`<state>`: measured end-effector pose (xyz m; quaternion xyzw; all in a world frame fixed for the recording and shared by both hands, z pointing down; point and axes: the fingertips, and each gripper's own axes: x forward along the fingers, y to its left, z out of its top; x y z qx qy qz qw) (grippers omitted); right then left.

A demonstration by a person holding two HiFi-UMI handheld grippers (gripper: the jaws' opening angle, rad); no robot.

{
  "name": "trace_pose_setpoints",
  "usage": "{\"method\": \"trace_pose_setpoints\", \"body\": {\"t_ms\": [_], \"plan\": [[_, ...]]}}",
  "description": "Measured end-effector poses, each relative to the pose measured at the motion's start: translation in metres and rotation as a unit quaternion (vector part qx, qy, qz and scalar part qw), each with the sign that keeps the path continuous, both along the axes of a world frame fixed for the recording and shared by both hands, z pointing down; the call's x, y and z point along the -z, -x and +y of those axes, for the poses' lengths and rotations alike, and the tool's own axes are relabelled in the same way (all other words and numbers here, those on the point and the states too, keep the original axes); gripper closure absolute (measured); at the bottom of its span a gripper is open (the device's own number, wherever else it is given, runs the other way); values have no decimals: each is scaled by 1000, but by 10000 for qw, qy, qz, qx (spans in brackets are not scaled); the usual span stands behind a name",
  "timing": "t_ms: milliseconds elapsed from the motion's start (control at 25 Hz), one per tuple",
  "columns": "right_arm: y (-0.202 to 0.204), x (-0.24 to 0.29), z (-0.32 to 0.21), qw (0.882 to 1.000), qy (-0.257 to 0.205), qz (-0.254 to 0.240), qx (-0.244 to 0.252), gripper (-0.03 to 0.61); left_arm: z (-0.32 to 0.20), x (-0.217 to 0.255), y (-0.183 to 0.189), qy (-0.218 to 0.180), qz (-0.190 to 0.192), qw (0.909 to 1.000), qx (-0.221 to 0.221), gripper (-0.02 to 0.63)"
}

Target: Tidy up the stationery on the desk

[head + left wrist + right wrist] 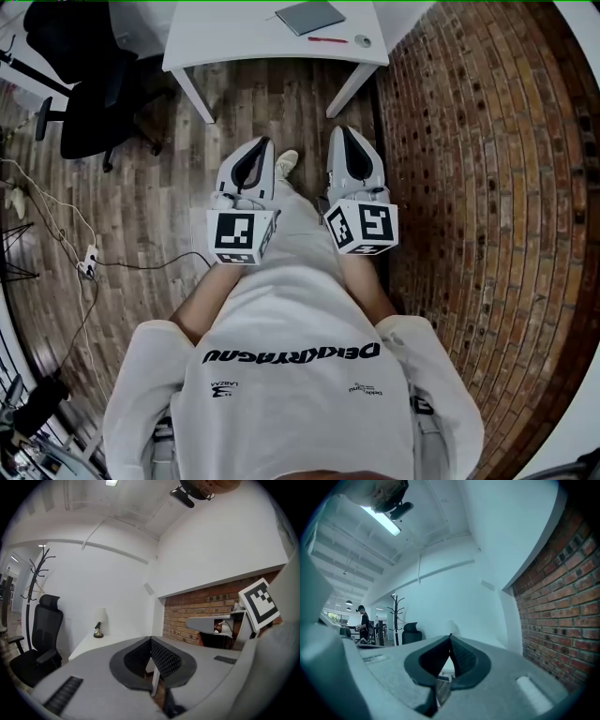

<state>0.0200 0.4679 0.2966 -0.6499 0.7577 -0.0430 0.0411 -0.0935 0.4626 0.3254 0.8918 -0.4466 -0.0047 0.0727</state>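
The person stands on the wooden floor (pixel 159 206) and holds both tools low, close to the body, pointing toward the far side. The left tool (pixel 261 150) is closed: in the left gripper view its two jaws meet at the tips (pixel 151 639) and there is nothing between them. The right tool (pixel 345 139) is also closed and empty, its dark pads pressed together at the tip (pixel 450 635).

The stationery lies well apart from both tools, on the white counter (pixel 234 33) at the far side. A grey notebook (pixel 309 16) lies on its right half. Just near of it is a red pen (pixel 327 39), and right of the pen is a small round thing (pixel 363 40) that is too small to identify.

A black office chair (pixel 89 94) stands left of the counter. A brick wall (pixel 487 187) runs along the right side. On the floor at the left lies a thin cable (pixel 56 211).

In the left gripper view a small lamp (pixel 99 623) stands on the far end of the counter against the white wall.
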Motion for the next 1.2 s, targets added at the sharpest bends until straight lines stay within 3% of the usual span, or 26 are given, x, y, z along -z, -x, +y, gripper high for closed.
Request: {"method": "trace_pose_setpoints", "body": {"t_ms": [240, 520, 960, 1200], "plan": [[-5, 2, -70, 9999, -85, -110, -53, 578, -69, -1, -7, -12, -140, 9999, -41, 615], [-25, -10, -184, 9995, 156, -219, -151, 577, -182, -8, -30, 188, -294, 9992, -196, 615], [-77, -30, -373, 9959, 623, -495, -424, 577, -377, -7, -100, 437, -568, 9951, -688, 615], [-116, -56, -446, 9907, 919, -670, -746, 577, -461, -21, -131, 611, -680, 9919, -887, 615]]}}
